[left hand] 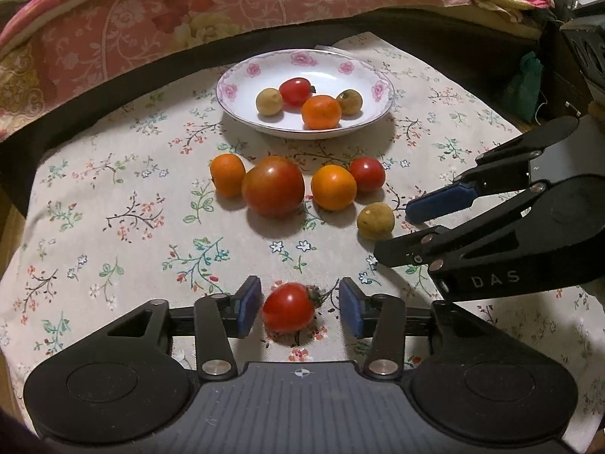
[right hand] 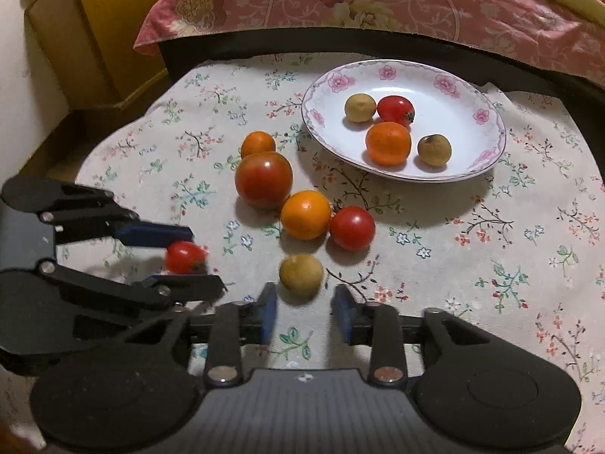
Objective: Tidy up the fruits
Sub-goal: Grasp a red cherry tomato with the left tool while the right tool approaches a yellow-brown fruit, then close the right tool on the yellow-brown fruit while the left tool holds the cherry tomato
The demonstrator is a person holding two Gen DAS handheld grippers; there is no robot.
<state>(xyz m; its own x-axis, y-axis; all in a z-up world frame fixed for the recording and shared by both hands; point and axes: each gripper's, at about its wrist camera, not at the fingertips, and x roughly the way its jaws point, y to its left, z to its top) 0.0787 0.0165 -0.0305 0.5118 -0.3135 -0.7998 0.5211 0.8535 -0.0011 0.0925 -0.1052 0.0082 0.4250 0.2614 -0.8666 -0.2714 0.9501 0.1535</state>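
A white flowered plate (left hand: 363,121) (right hand: 487,159) holds a red tomato, an orange fruit and two yellow-brown fruits. On the floral cloth lie a big red tomato (left hand: 273,186) (right hand: 263,180), two orange fruits (left hand: 333,187) (left hand: 227,174), a small red tomato (left hand: 367,174) (right hand: 352,227) and a yellow-brown fruit (left hand: 376,221) (right hand: 301,275). My left gripper (left hand: 300,312) (right hand: 189,257) is open around a small red tomato (left hand: 288,305) (right hand: 185,257), pads not touching it. My right gripper (right hand: 305,314) (left hand: 393,232) is open just before the yellow-brown fruit.
The floral cloth (left hand: 113,227) covers a small table. A pink floral quilt (left hand: 151,19) on a dark-edged bed lies behind it. A yellow cabinet (right hand: 98,30) stands at the far left in the right wrist view. A green object (left hand: 525,83) sits far right.
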